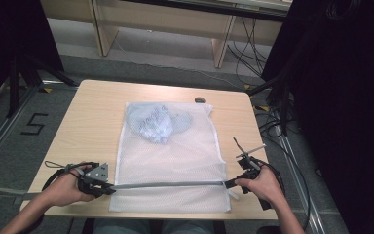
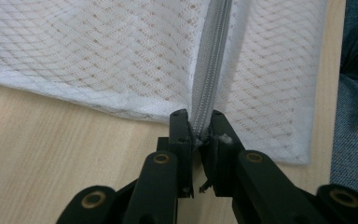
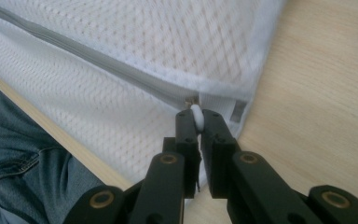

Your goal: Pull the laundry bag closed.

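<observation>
A white mesh laundry bag (image 1: 170, 156) lies flat on the wooden table (image 1: 92, 117), with a pale blue garment (image 1: 158, 122) bunched inside near its far end. A grey zipper (image 1: 168, 185) runs across the bag close to the near edge. My left gripper (image 1: 108, 187) is shut on the zipper's left end (image 2: 204, 126), pinching the tape and mesh. My right gripper (image 1: 230, 184) is shut on the white zipper pull (image 3: 196, 116) at the bag's right edge. The zipper (image 3: 98, 58) looks closed along its length.
A small dark object (image 1: 199, 100) sits at the table's far edge beside the bag. The person's jeans (image 3: 23, 172) show below the near table edge. Cables (image 1: 272, 126) and dark stands crowd the floor to the right; bare wood lies on both sides of the bag.
</observation>
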Tool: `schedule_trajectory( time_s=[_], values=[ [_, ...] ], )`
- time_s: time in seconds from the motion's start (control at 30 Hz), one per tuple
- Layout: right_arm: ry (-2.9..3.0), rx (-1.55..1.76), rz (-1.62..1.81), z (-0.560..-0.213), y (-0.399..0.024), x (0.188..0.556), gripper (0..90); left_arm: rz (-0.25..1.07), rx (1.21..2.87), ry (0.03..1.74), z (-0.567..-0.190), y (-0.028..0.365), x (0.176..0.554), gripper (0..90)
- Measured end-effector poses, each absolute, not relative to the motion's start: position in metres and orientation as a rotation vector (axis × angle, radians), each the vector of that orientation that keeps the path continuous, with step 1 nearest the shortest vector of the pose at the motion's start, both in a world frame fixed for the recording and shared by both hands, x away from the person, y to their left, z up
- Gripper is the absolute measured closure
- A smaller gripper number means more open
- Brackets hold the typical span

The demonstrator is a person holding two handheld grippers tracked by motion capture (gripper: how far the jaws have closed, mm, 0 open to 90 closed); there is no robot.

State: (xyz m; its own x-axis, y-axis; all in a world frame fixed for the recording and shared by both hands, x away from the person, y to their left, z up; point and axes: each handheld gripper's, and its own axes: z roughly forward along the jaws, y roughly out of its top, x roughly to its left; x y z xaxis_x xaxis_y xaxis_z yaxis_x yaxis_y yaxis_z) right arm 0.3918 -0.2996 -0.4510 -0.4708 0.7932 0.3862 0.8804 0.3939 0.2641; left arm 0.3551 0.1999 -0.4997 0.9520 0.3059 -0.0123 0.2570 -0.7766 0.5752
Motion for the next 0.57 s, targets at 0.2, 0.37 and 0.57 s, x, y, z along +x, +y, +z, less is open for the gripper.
schedule_trajectory(
  time_s=[0.2,0.37,0.57],
  values=[
    [-2.46,-1.489,-0.731,-0.453,-0.285,0.387,73.8,0.115,2.489,0.402,-0.501,0.201,0.355,80.4],
    [-2.511,-1.416,-0.983,-0.447,-0.281,0.382,61.4,0.109,2.488,0.434,-0.5,0.201,0.353,61.6],
    [-2.436,-1.511,-1.273,-0.447,-0.301,0.381,57.2,0.133,2.39,0.481,-0.49,0.203,0.35,39.1]
  ],
)
